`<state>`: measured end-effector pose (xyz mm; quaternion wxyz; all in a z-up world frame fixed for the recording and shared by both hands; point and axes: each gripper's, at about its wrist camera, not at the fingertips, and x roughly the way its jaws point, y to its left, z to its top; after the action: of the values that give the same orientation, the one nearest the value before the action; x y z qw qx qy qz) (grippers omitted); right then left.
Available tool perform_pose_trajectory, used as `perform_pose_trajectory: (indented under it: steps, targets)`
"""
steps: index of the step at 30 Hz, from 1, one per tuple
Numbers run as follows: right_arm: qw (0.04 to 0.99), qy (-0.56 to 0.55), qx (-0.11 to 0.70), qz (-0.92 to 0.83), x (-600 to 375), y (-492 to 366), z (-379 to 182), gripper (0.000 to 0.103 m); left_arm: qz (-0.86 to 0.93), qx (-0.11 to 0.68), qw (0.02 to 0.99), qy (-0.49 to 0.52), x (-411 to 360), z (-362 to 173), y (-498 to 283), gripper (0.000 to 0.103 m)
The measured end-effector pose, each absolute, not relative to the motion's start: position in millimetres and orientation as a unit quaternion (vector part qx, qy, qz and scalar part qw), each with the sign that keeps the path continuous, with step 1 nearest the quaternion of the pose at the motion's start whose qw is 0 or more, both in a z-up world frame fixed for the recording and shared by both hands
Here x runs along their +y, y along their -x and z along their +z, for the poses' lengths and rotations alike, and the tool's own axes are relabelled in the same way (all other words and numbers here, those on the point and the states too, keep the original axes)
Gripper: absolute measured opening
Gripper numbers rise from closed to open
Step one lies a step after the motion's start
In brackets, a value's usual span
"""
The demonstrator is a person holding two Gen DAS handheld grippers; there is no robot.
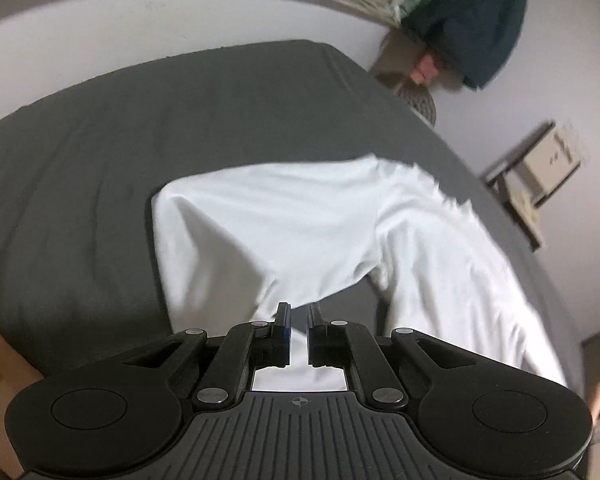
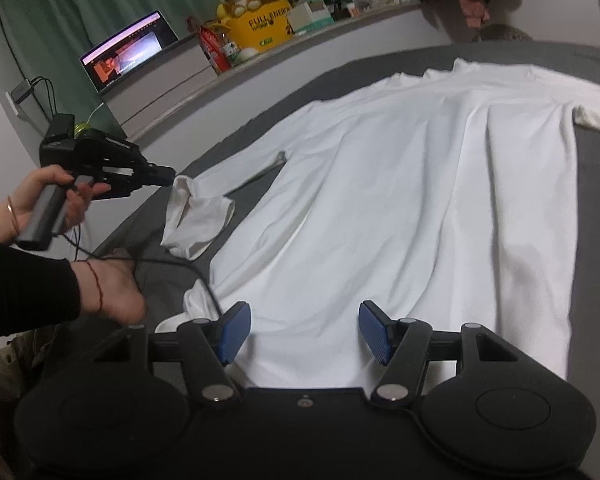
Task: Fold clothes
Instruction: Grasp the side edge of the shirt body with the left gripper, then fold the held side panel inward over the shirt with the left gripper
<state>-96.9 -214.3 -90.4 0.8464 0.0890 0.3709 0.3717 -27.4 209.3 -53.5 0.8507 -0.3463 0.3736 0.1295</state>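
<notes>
One white shirt (image 2: 400, 184) lies spread across the grey bed (image 2: 592, 220). Far left, a hand (image 2: 60, 196) holds the left gripper (image 2: 168, 176) off the bed, its tips pinched together on the cuff of one sleeve (image 2: 196, 216), which hangs lifted from it. One bare foot (image 2: 116, 288) rests on the bed edge below. Nearer me, the right gripper (image 2: 304, 330) hovers over the shirt's hem, its two blue pads (image 2: 374, 336) wide apart, holding nothing. One laptop (image 2: 128, 50) glows on the ledge behind.

A white long-sleeved shirt (image 2: 400, 184) lies spread and wrinkled across the dark grey bedsheet (image 1: 100, 152), one sleeve cuff lifted clear.
</notes>
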Motion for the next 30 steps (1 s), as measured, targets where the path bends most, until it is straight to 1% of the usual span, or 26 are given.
perform_pose_trajectory:
  steps: [3, 5, 6, 8, 11, 13, 16, 19, 22, 24, 27, 30]
  targets:
    - [0.857, -0.085, 0.357, 0.361, -220, 99, -85, 0.06, 0.164, 0.389, 0.837, 0.347, 210, -33, 26, 0.005]
    - [0.861, -0.087, 0.351, 0.358, -226, 101, -81, 0.06, 0.179, 0.389, 0.834, 0.347, 194, -14, 34, 0.005]
    - [0.862, -0.09, 0.349, 0.358, -230, 102, -79, 0.06, 0.18, 0.382, 0.84, 0.341, 185, -4, 53, 0.005]
    - [0.861, -0.096, 0.345, 0.361, -238, 106, -76, 0.061, 0.162, 0.332, 0.871, 0.323, 163, 28, 93, 0.005]
    - [0.867, -0.093, 0.326, 0.365, -254, 120, -70, 0.063, 0.145, 0.26, 0.904, 0.308, 129, 72, 130, 0.006]
    - [0.873, -0.089, 0.314, 0.363, -265, 129, -68, 0.063, 0.167, 0.245, 0.904, 0.308, 116, 97, 148, 0.006]
    - [0.876, -0.097, 0.322, 0.345, -285, 136, -69, 0.063, 0.193, 0.256, 0.896, 0.308, 108, 124, 156, 0.006]
    - [0.881, -0.111, 0.321, 0.329, -302, 138, -69, 0.064, 0.201, 0.258, 0.91, 0.255, 101, 121, 156, 0.006]
    - [0.886, -0.126, 0.321, 0.309, -315, 139, -72, 0.064, 0.229, 0.276, 0.909, 0.211, 101, 93, 159, 0.005]
    - [0.886, -0.14, 0.329, 0.296, -321, 138, -76, 0.064, 0.264, 0.281, 0.896, 0.221, 110, 66, 164, 0.005]
    - [0.886, -0.147, 0.331, 0.291, -316, 135, -76, 0.064, 0.268, 0.284, 0.887, 0.248, 131, 18, 165, 0.005]
    - [0.891, -0.133, 0.318, 0.294, -303, 133, -77, 0.064, 0.28, 0.323, 0.875, 0.229, 143, -22, 154, 0.006]
